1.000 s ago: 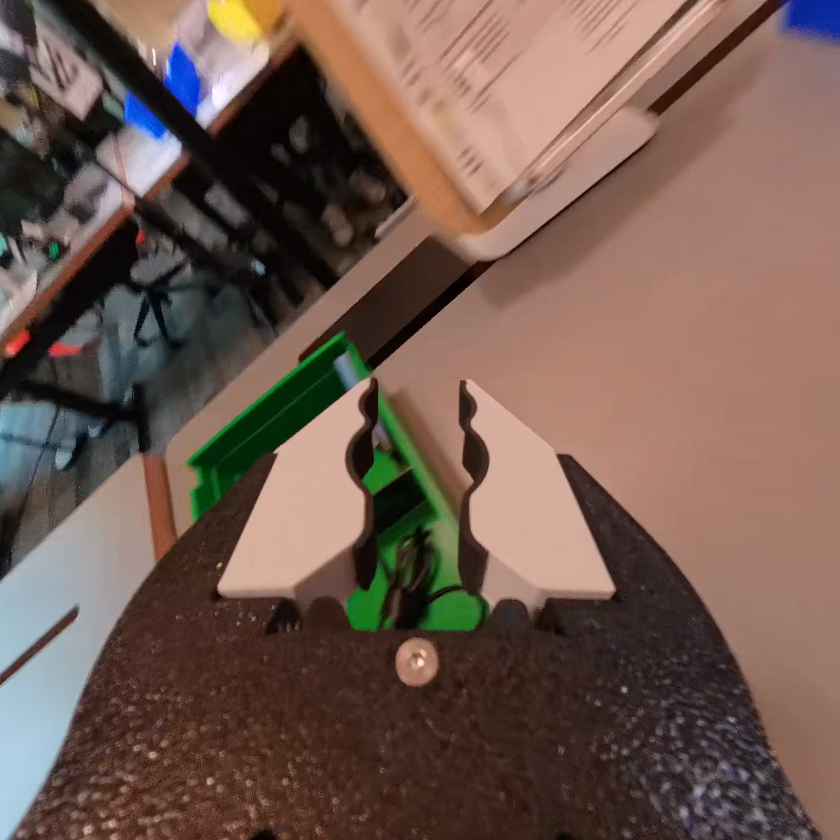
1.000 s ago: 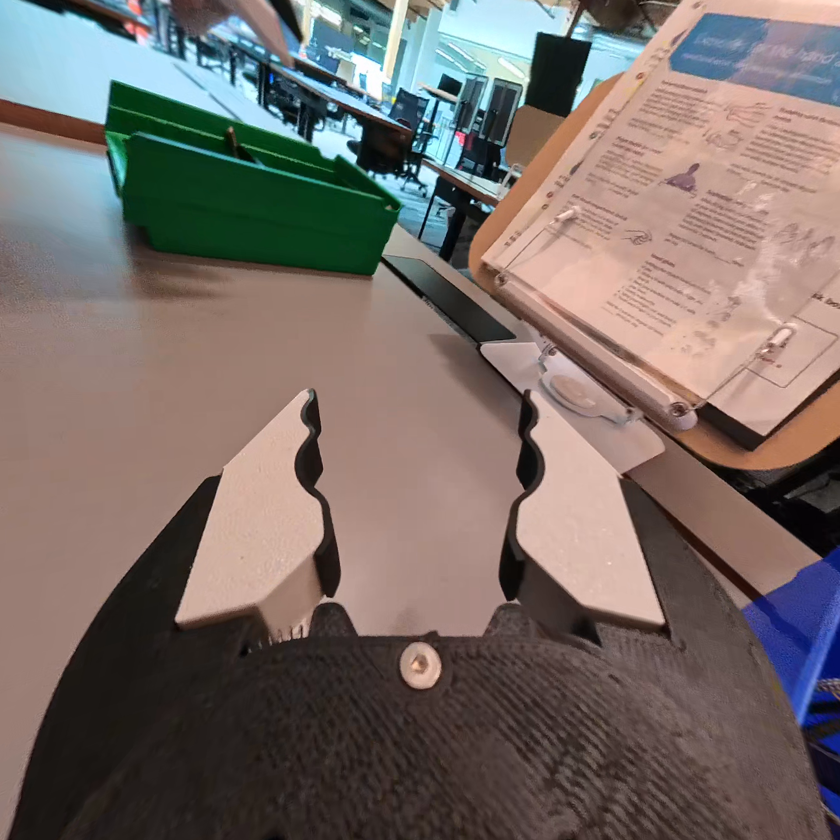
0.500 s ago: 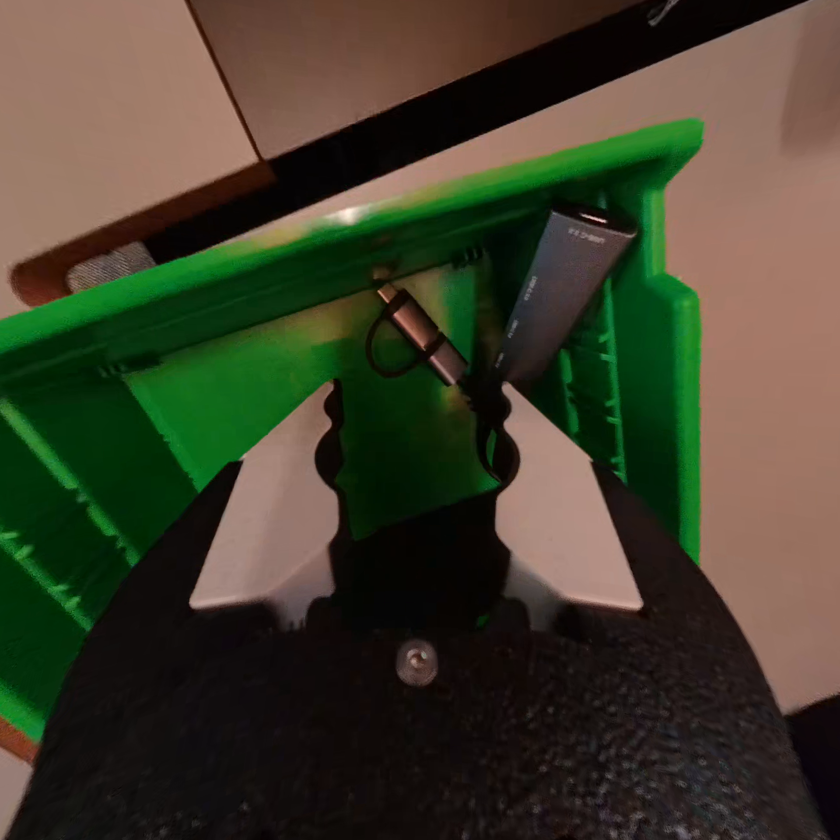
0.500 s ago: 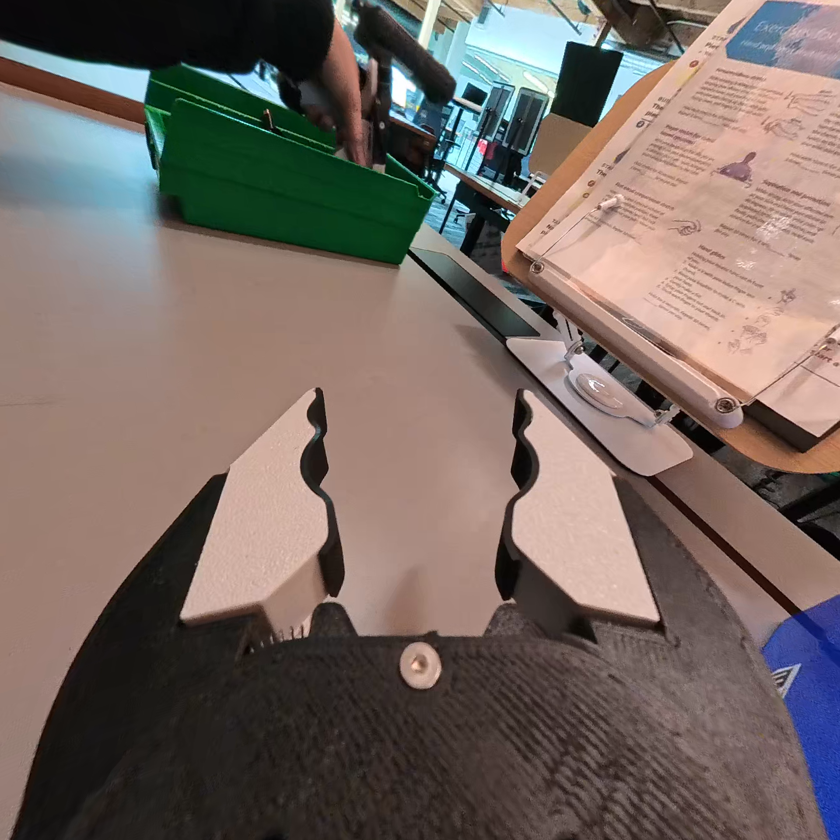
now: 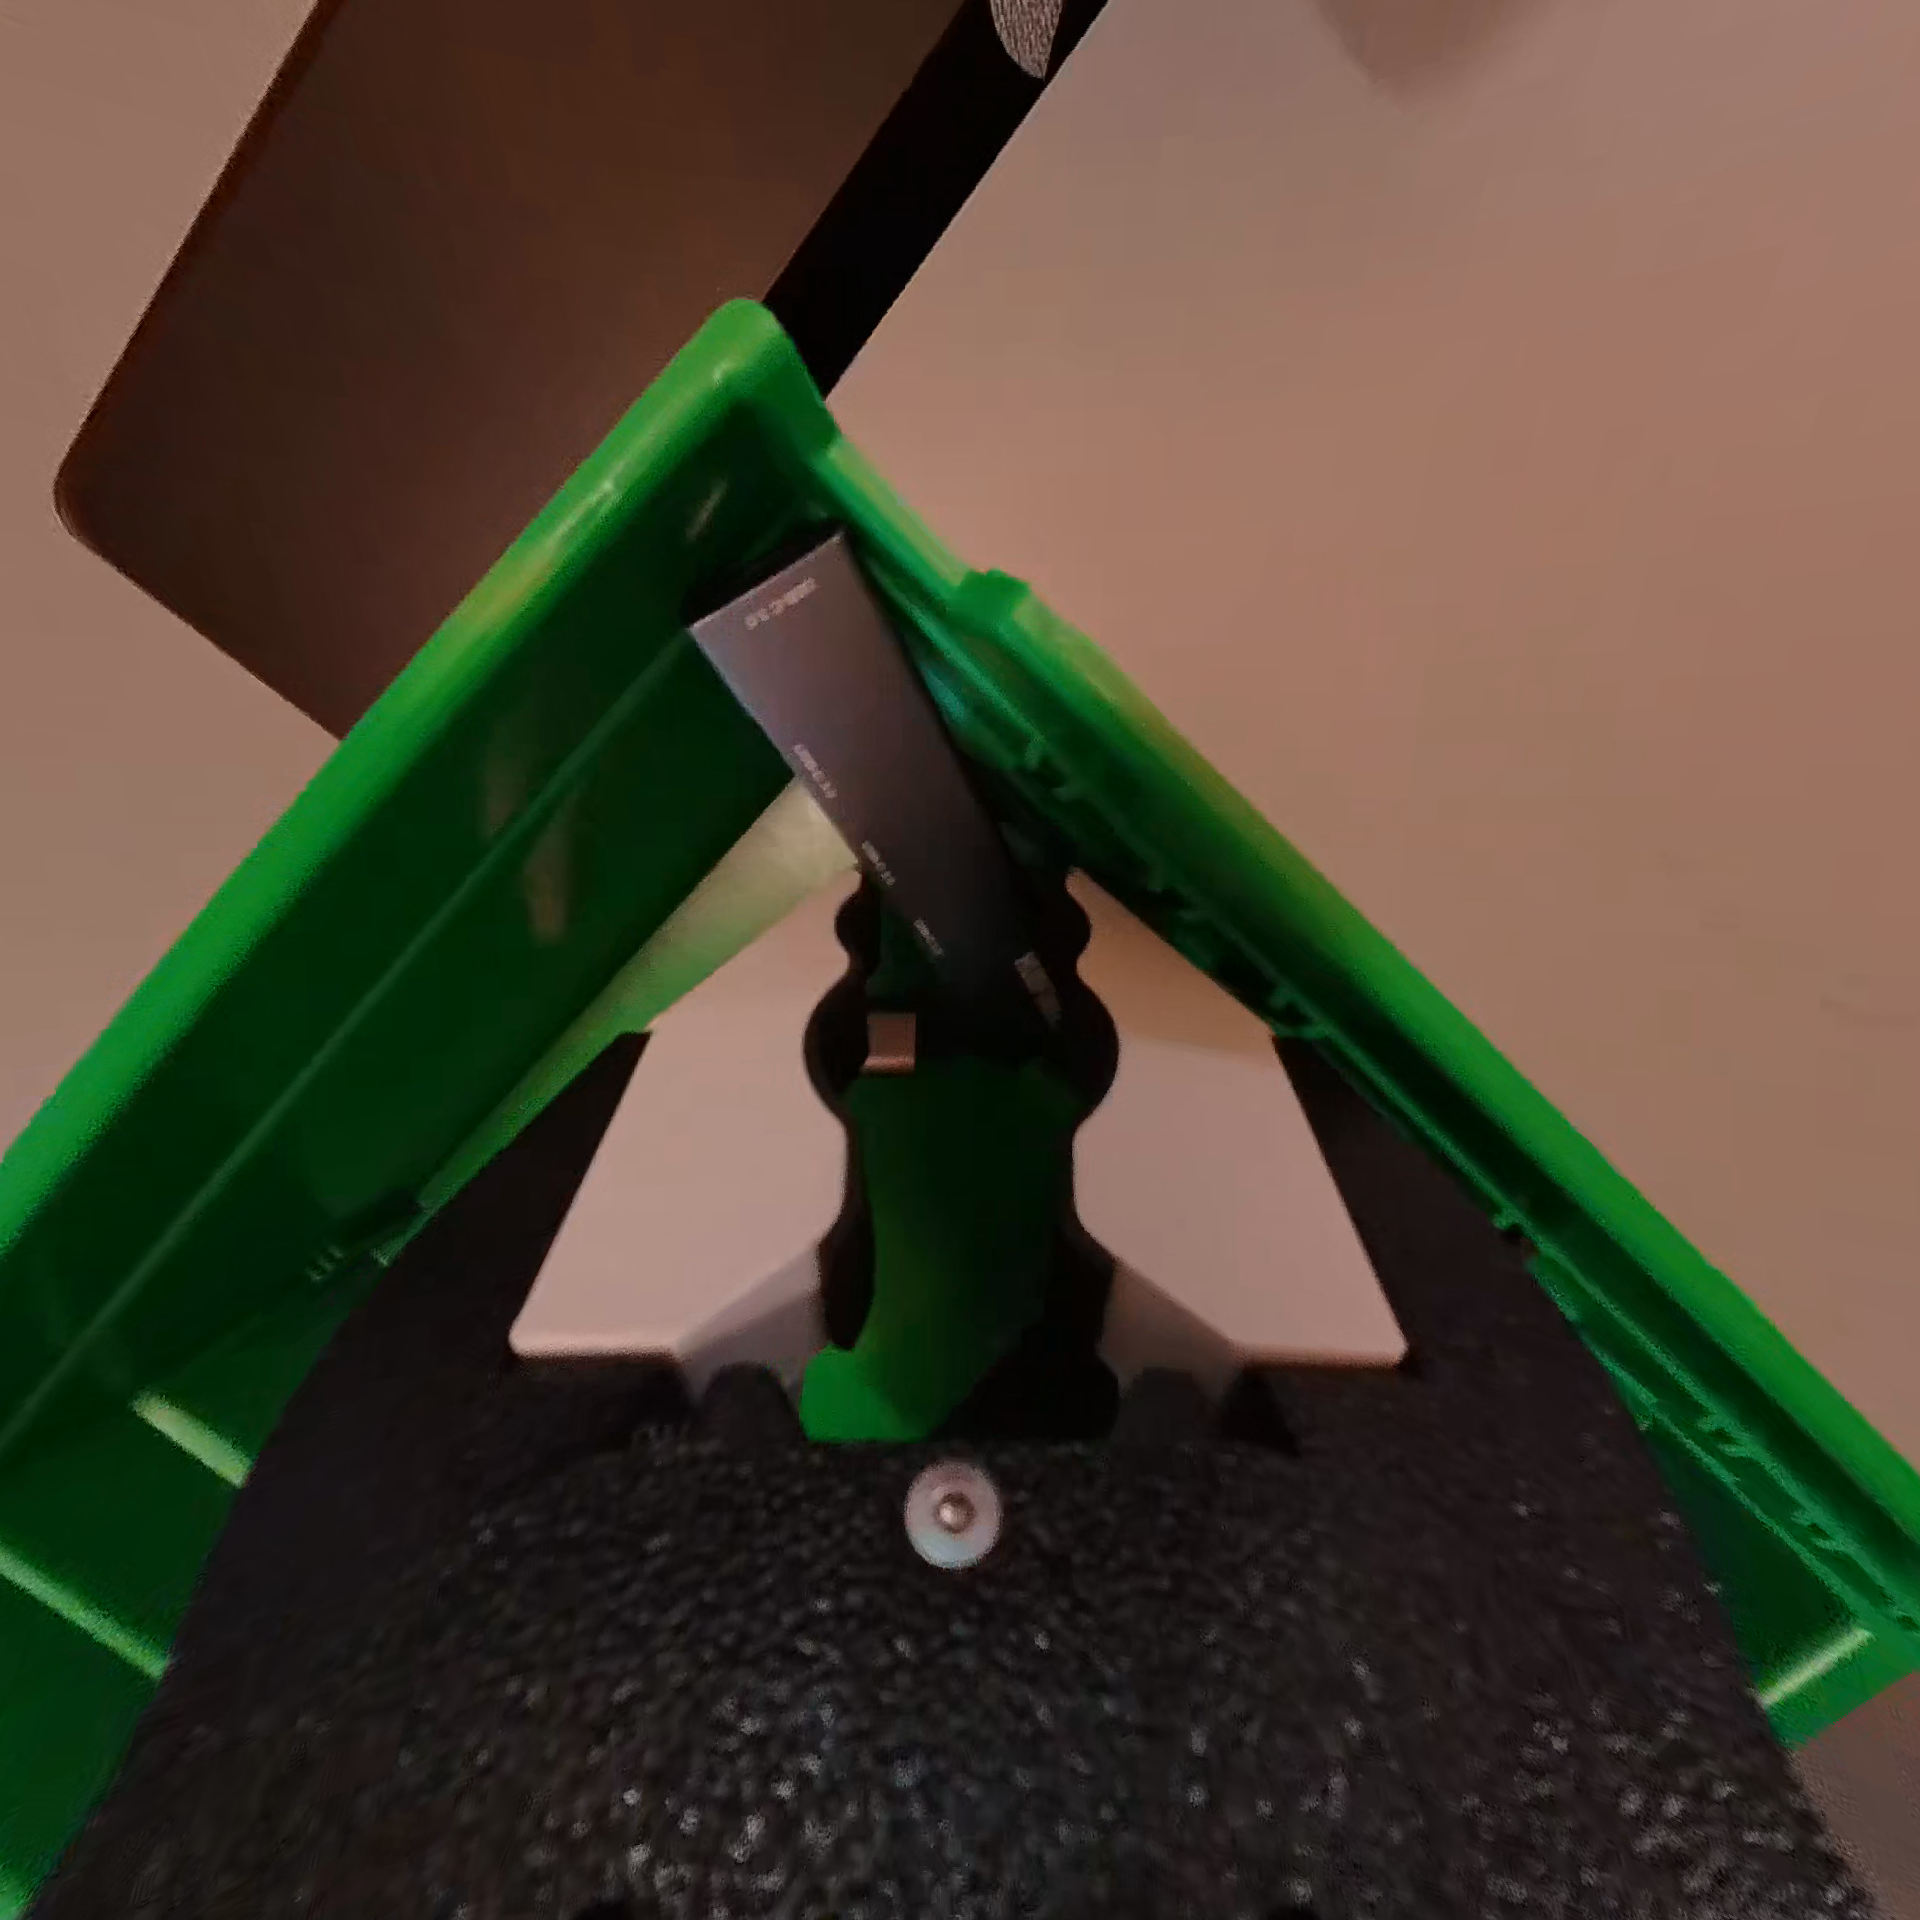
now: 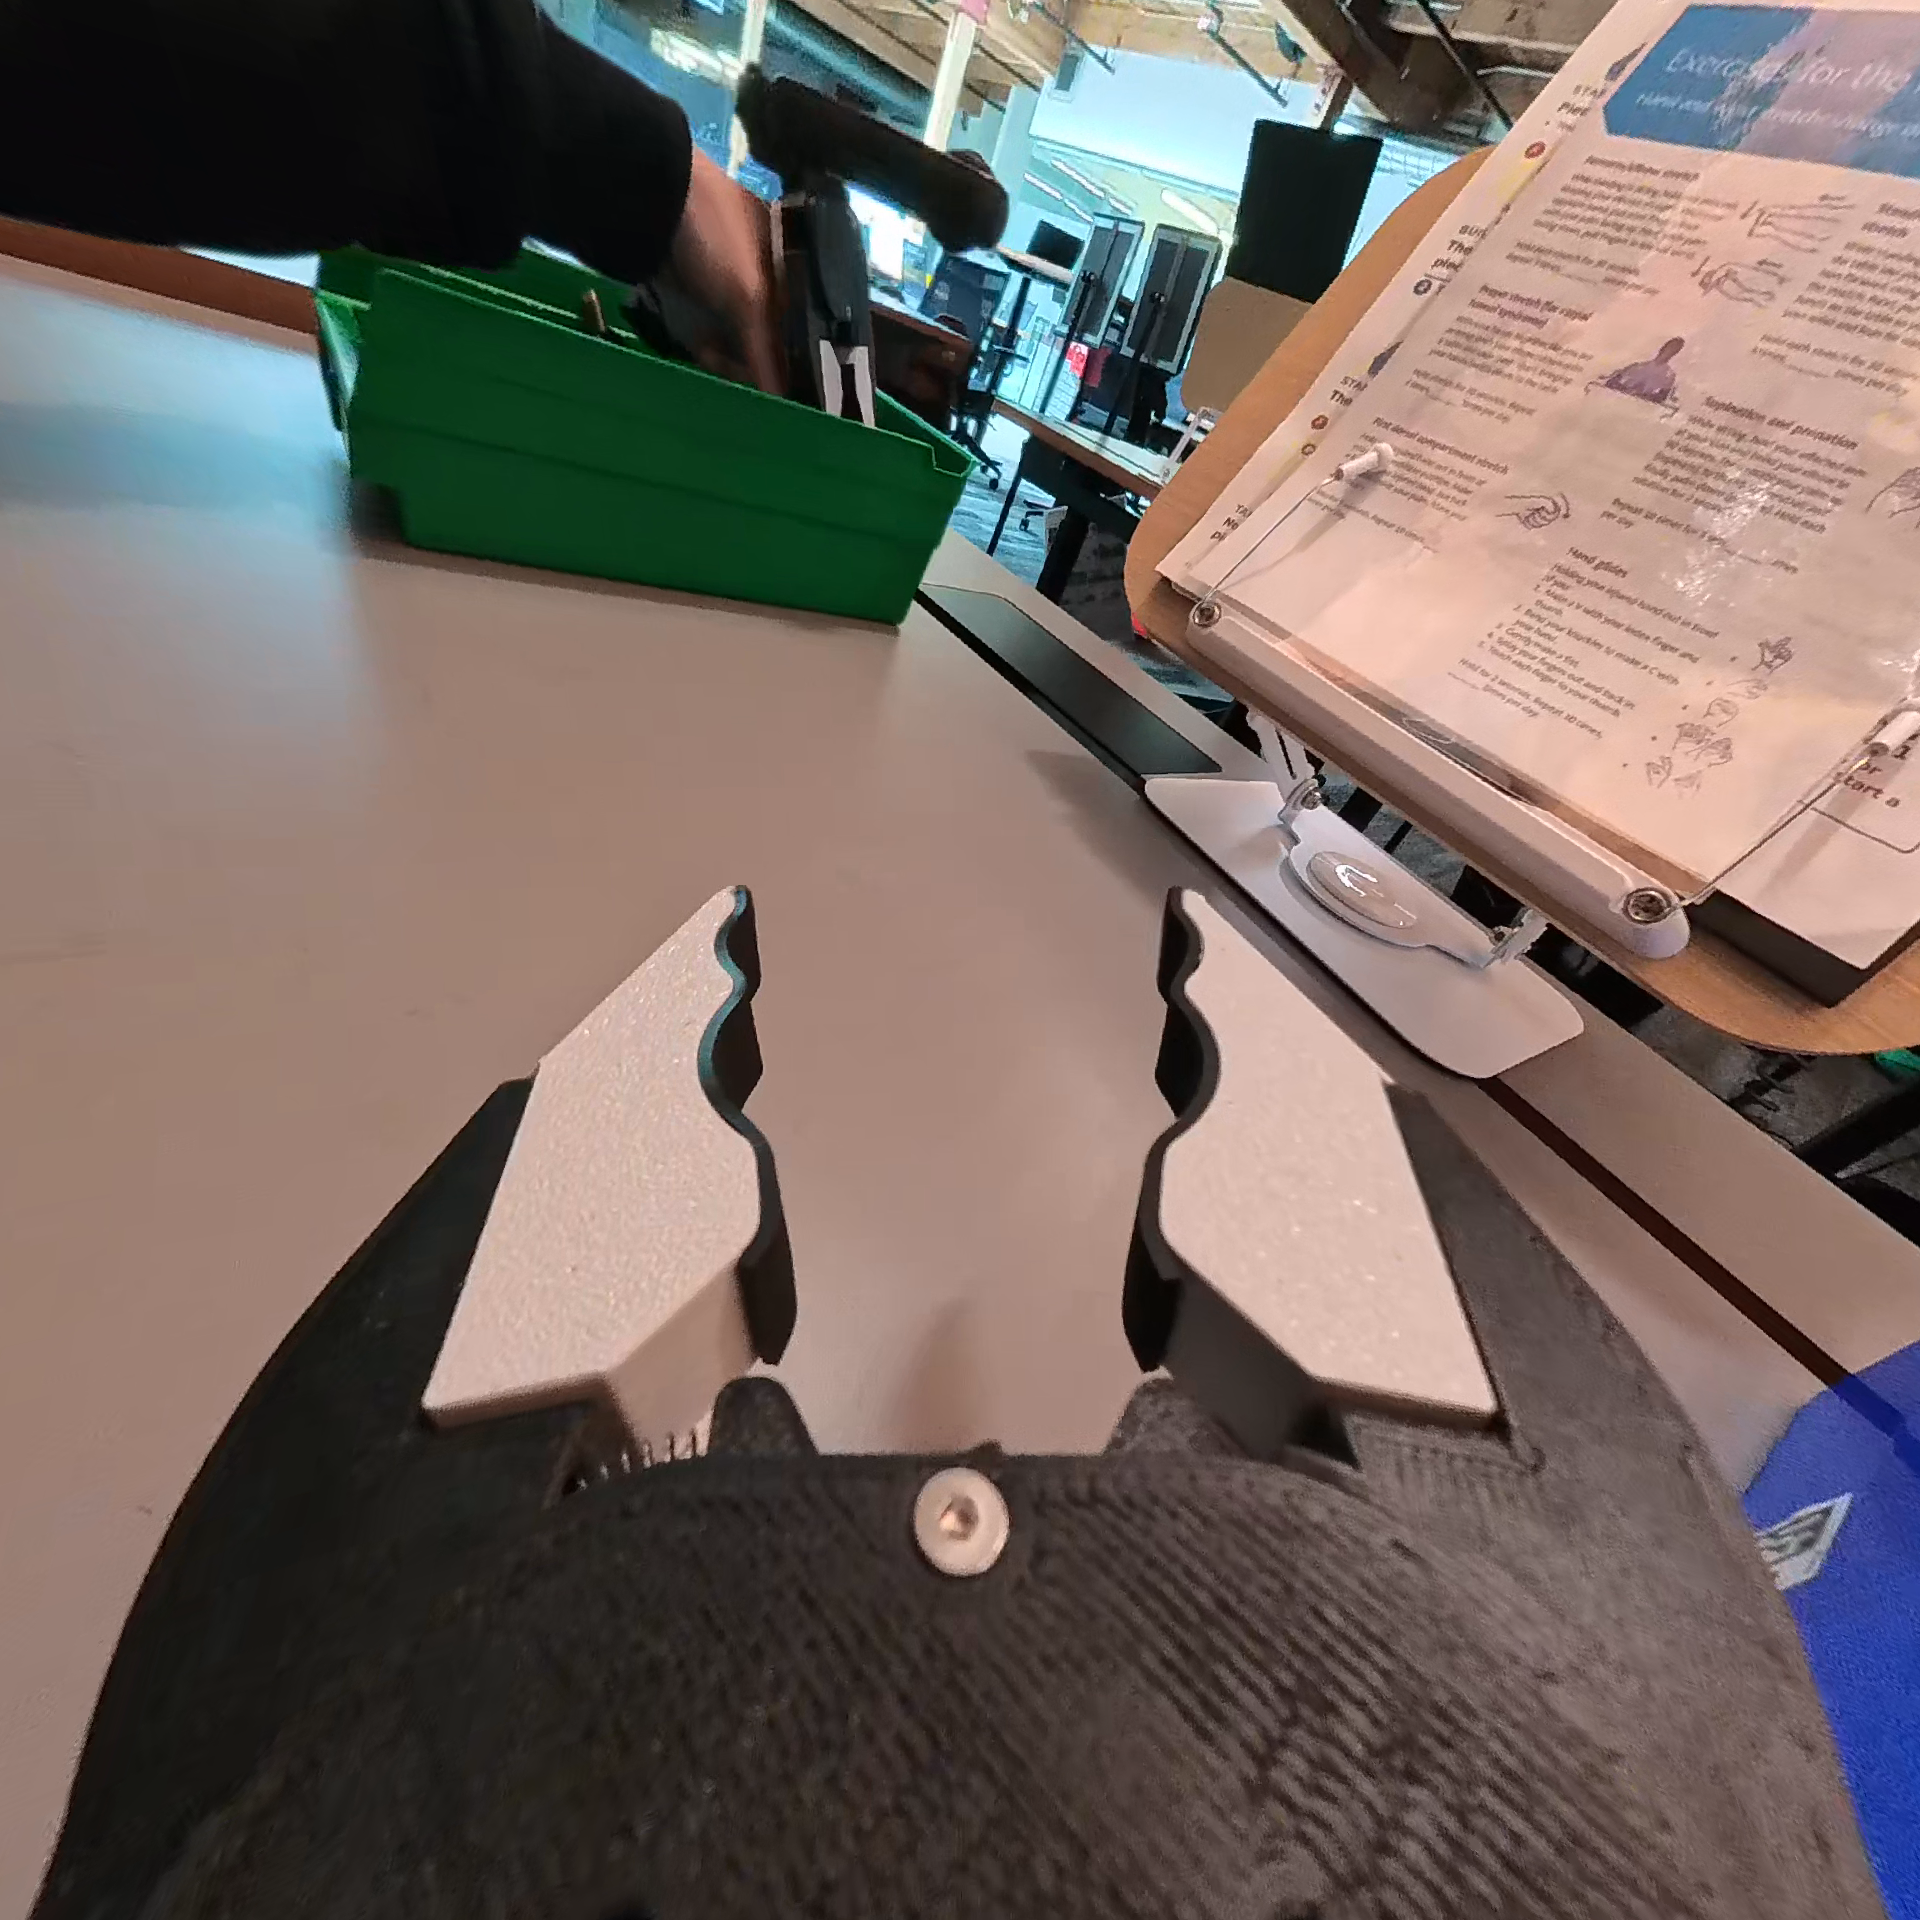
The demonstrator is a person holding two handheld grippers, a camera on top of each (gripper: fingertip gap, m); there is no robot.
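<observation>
Two grippers are in use, each seen from its own wrist camera. In the left wrist view the left gripper [image 5: 961, 914] points down into a green plastic bin [image 5: 343, 935], whose walls fill the lower left and right of the frame. Its fingers stand a little apart around the lower end of a slim dark grey metal device [image 5: 873, 790], which leans into the bin's corner at upper centre; whether the pads actually clamp it cannot be told, since the picture is blurred there. A small connector end [image 5: 891, 1036] shows just below the device, between the fingers. Beyond the bin lie the beige tabletop [image 5: 1455, 416] and a black strip [image 5: 904, 208].

In the right wrist view the right gripper [image 6: 961, 925] sits low over the table [image 6: 416, 831] at lower centre, jaws wide apart and holding nothing. The bin [image 6: 644, 488] stands at upper left, well apart, with a black-sleeved arm [image 6: 364, 114] reaching into it. A document stand [image 6: 1558, 520] with printed sheets occupies the upper right.
</observation>
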